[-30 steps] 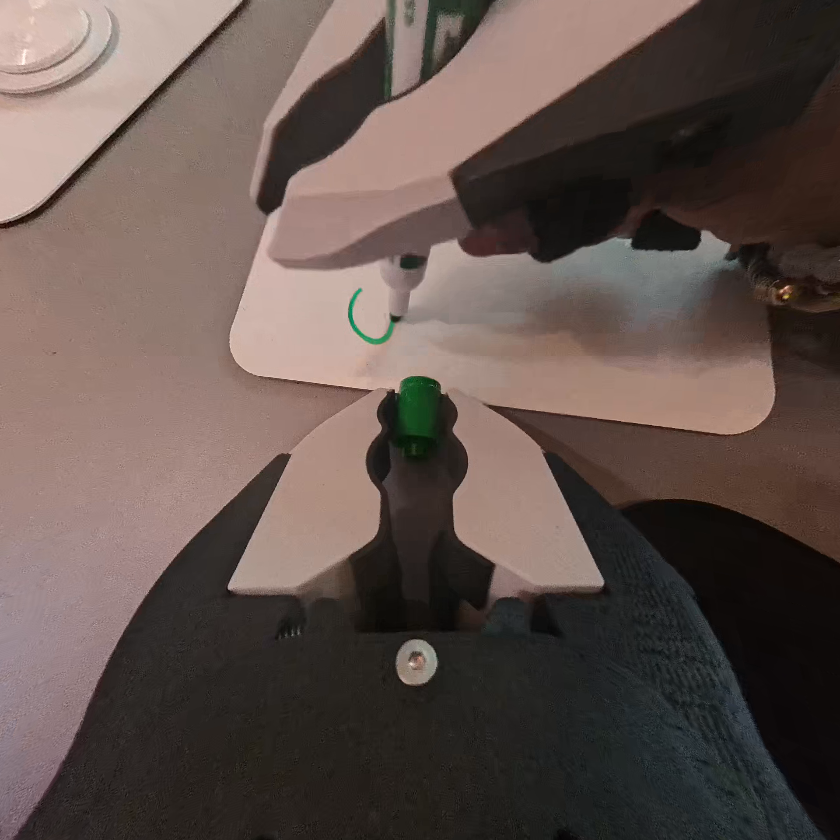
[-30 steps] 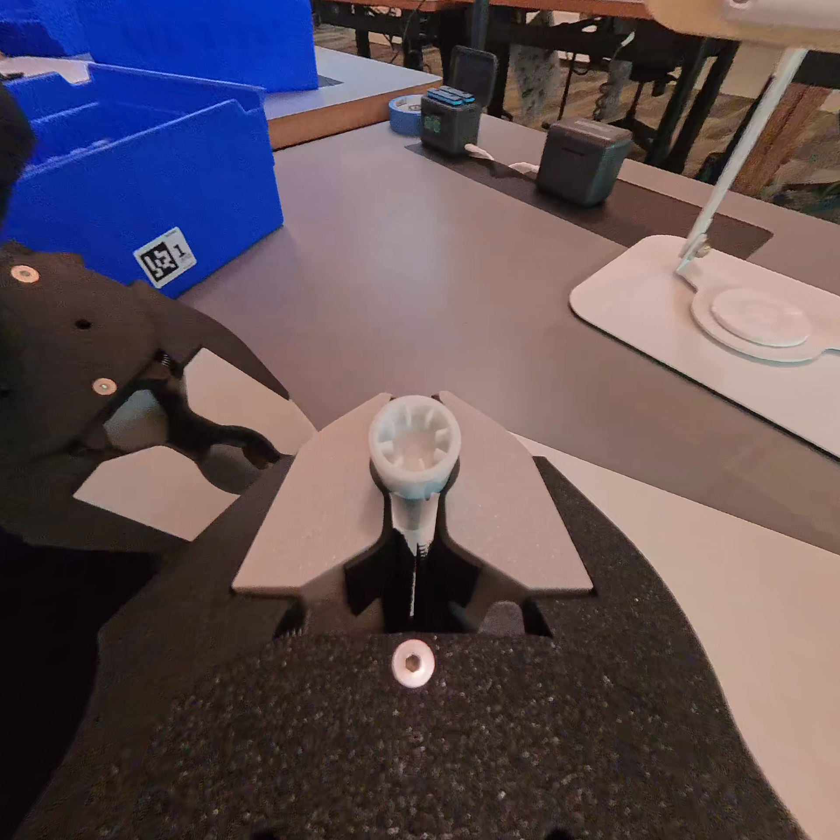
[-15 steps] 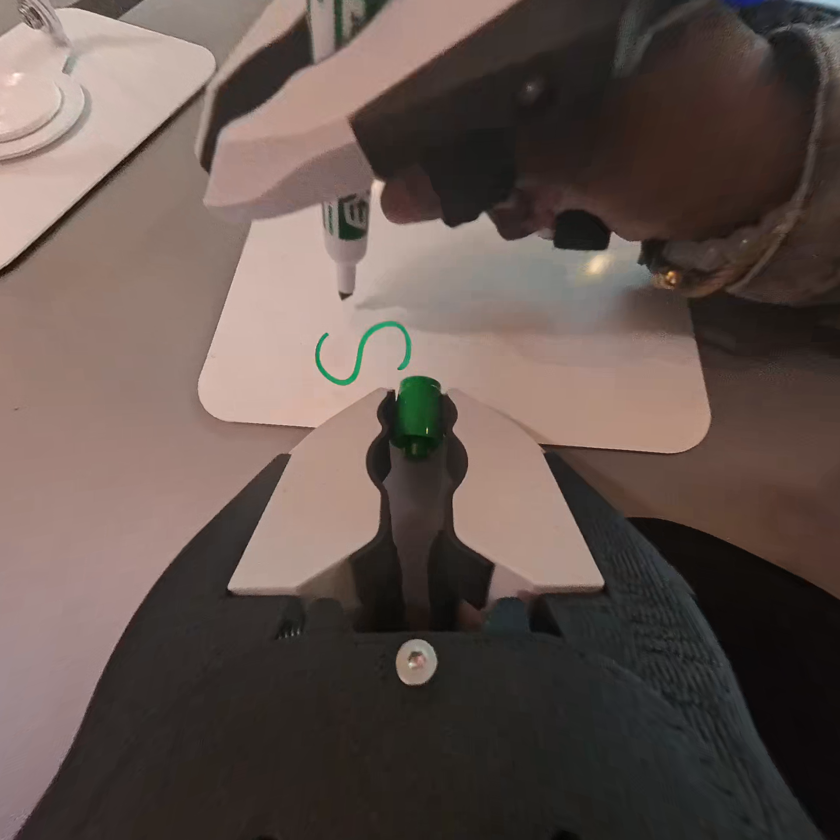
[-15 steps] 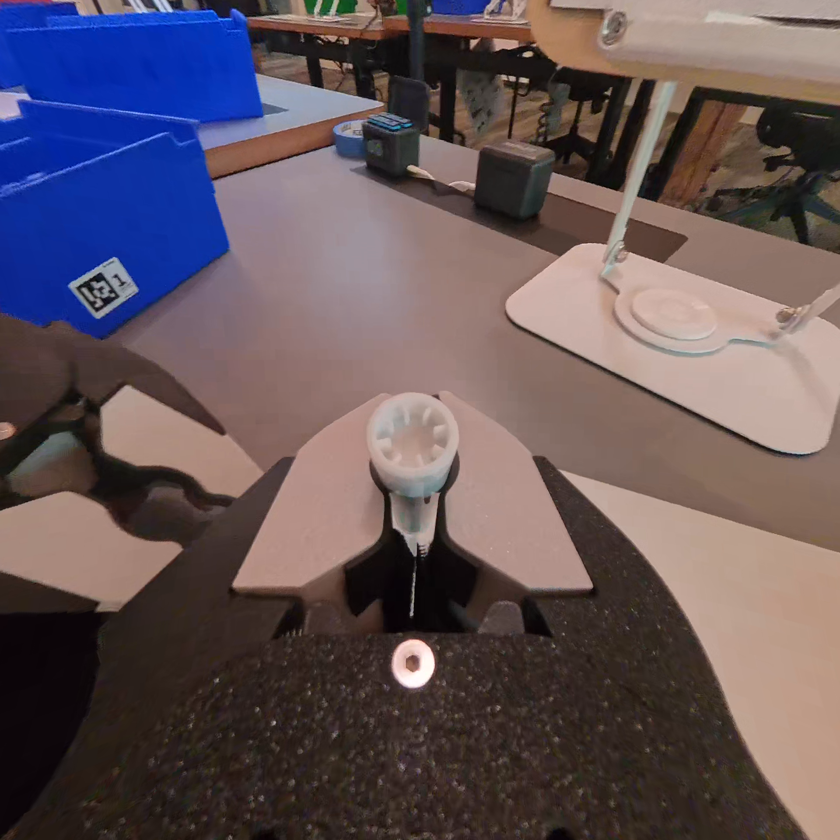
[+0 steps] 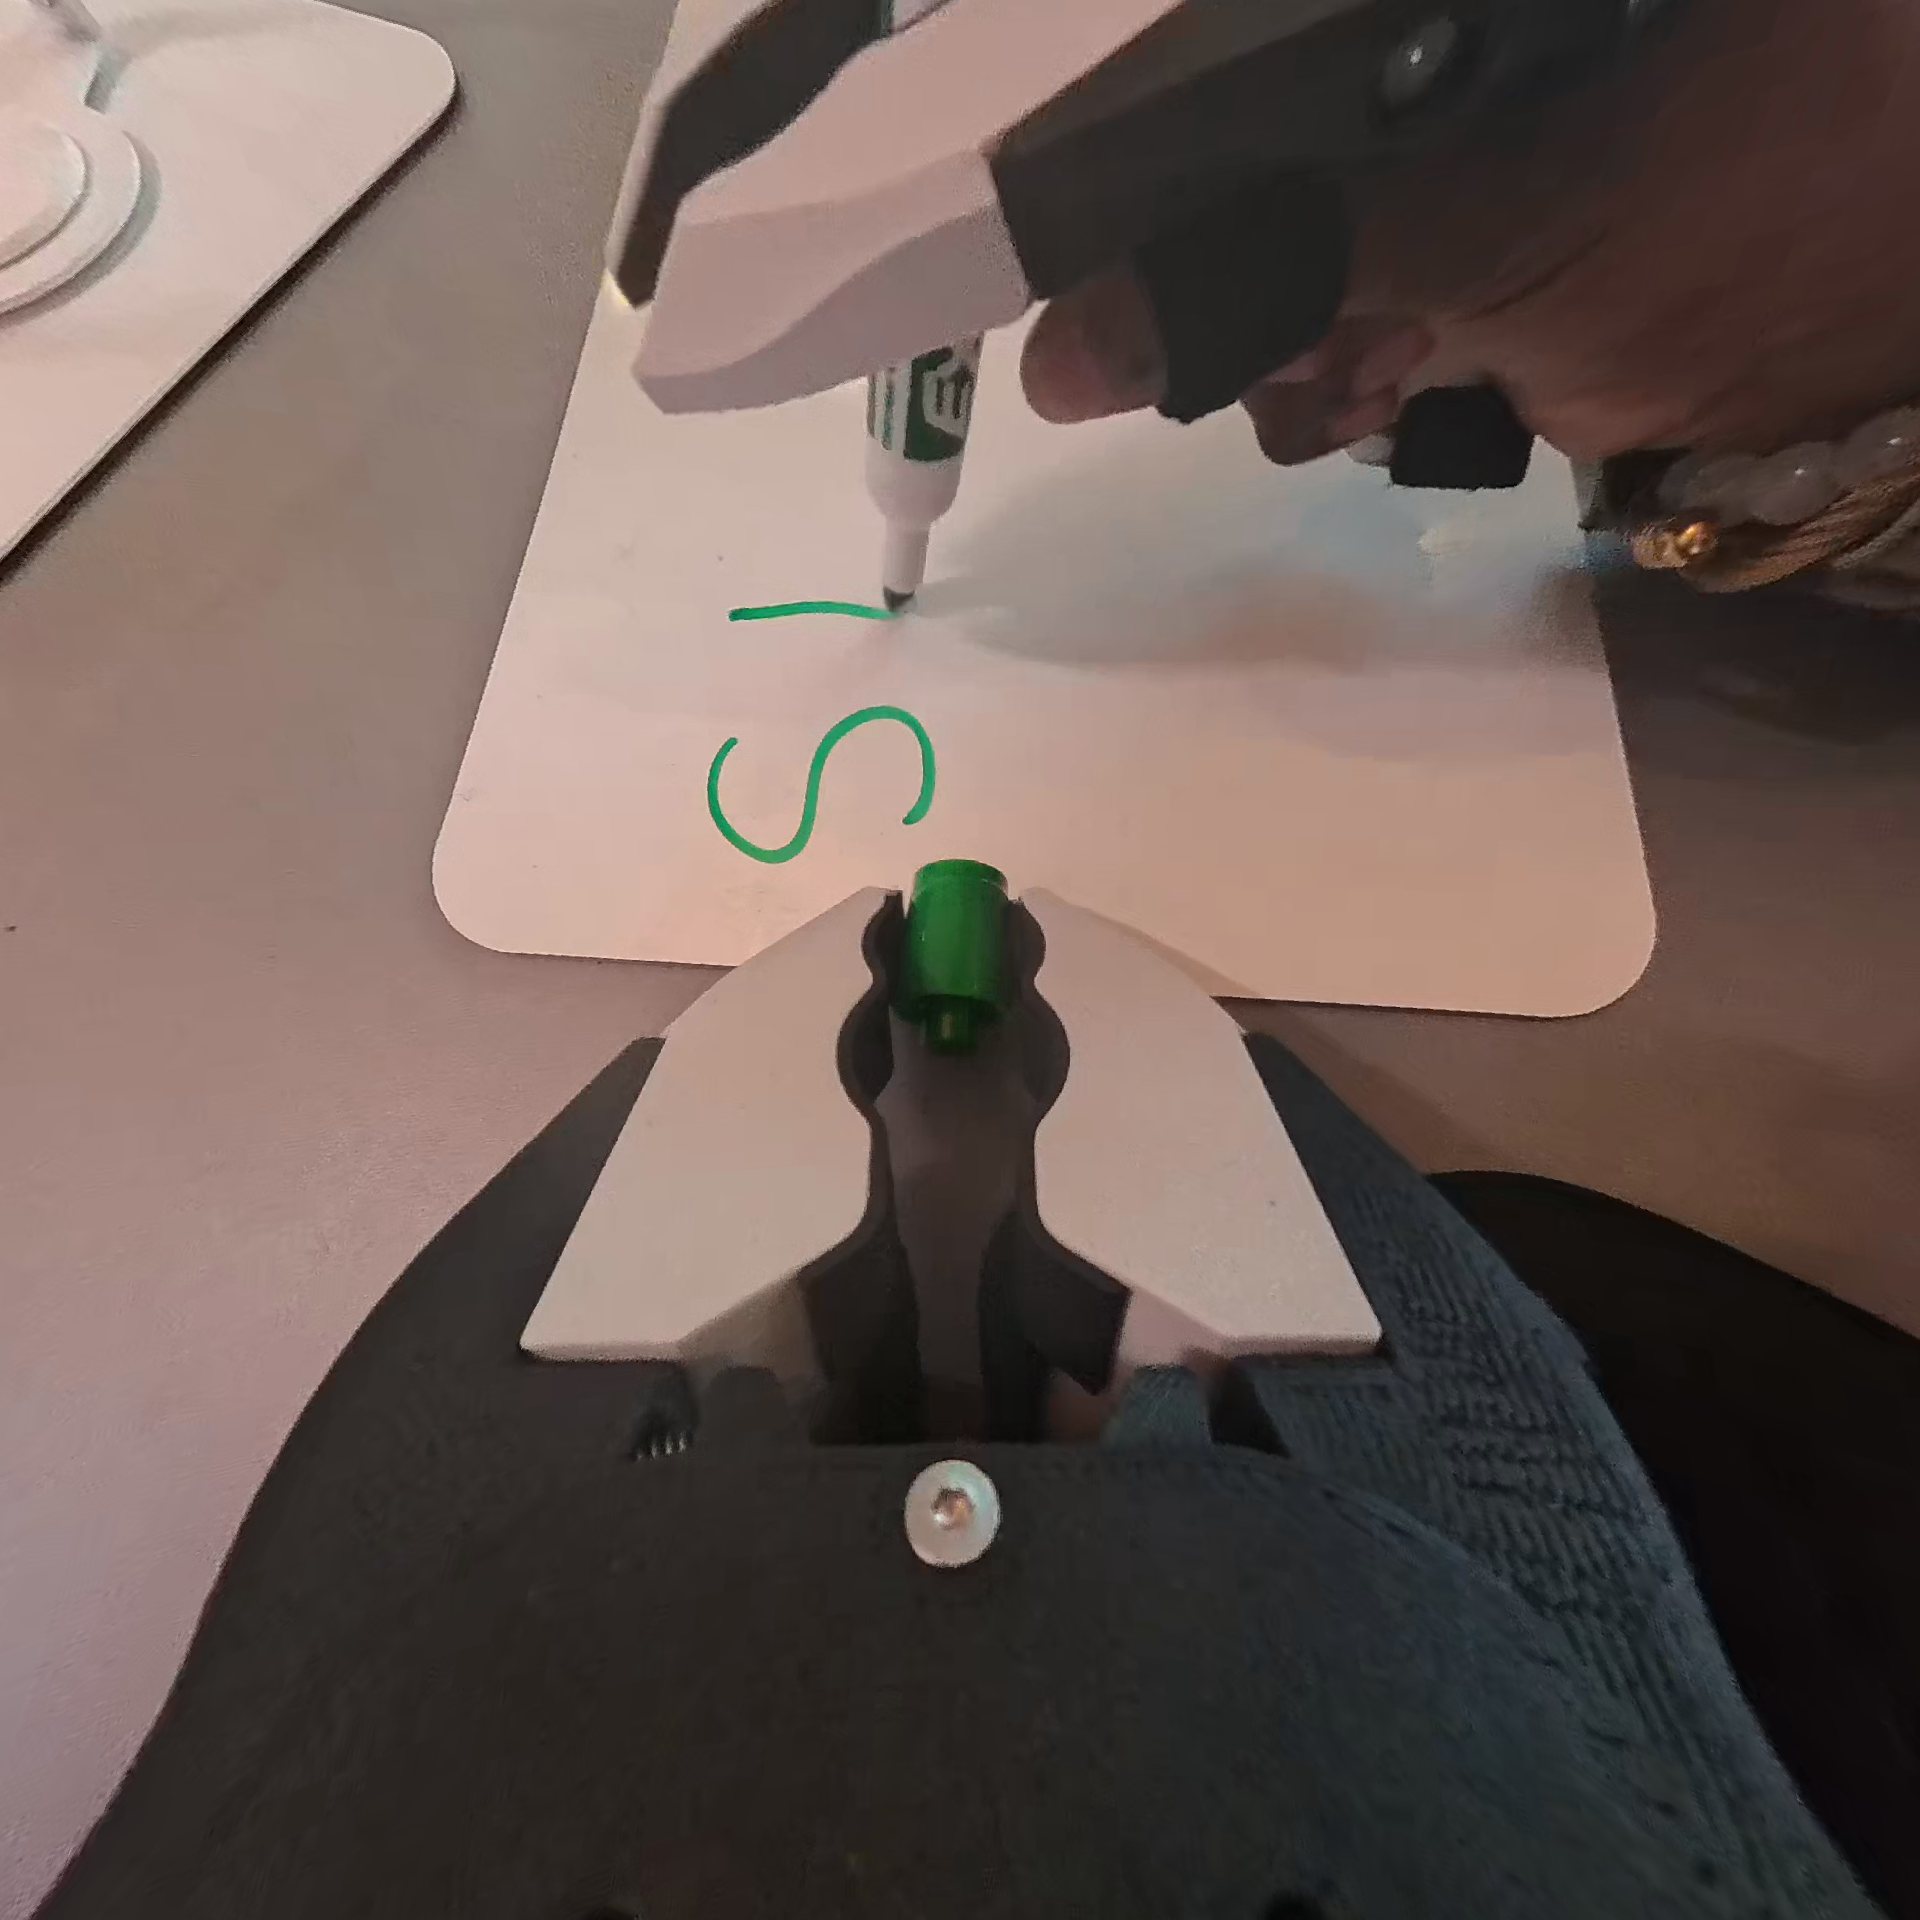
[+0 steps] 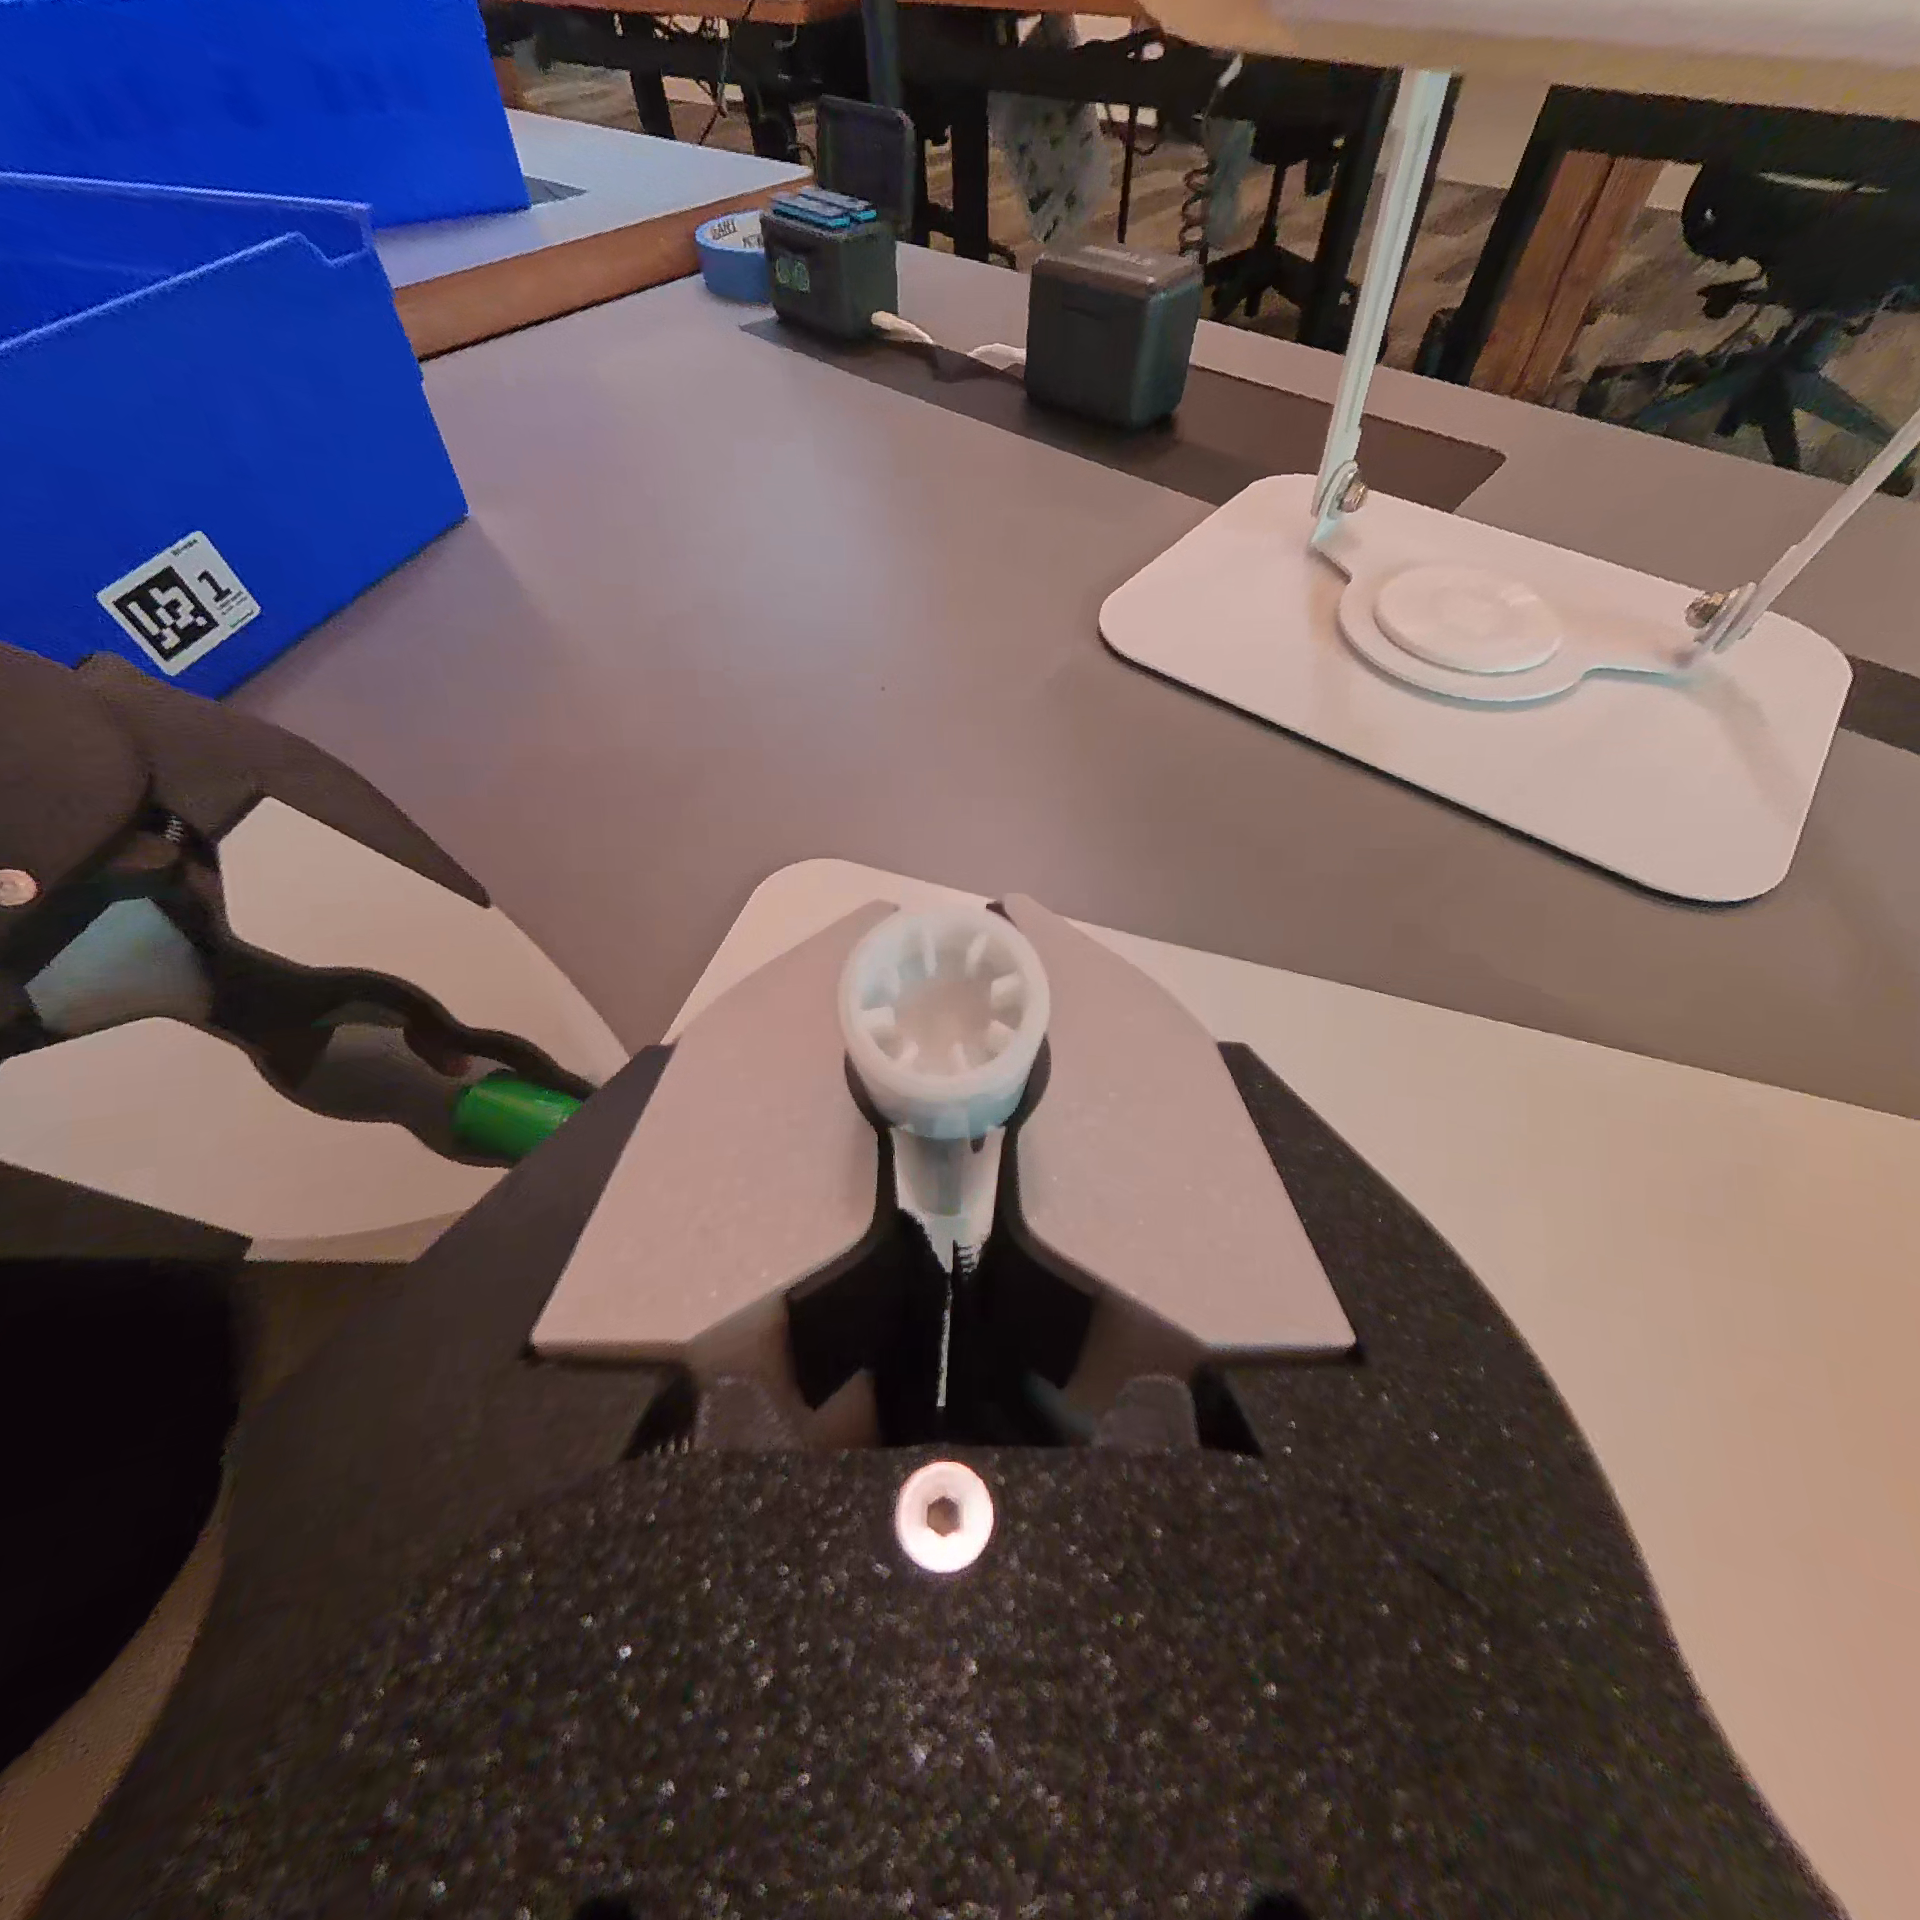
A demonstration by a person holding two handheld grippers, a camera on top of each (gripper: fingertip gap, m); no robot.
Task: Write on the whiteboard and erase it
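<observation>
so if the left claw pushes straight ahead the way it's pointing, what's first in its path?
Probably the whiteboard: the left claw, shut on the green cap, points low over its near edge, toward the curved green mark. Beyond that stands the marker in the right claw. Height above the board is unclear.

White whiteboard point(image 5: 1195, 790) on grey-brown table point(image 5: 208, 831) bears green strokes point(image 5: 821, 779); beside it, green cap point(image 5: 951, 961), white-and-green marker point(image 5: 920, 447); beyond it, blue bin point(image 6: 208, 416) with black-and-white square tag point(image 6: 179, 605), white stand base point(image 6: 1475, 675).
</observation>
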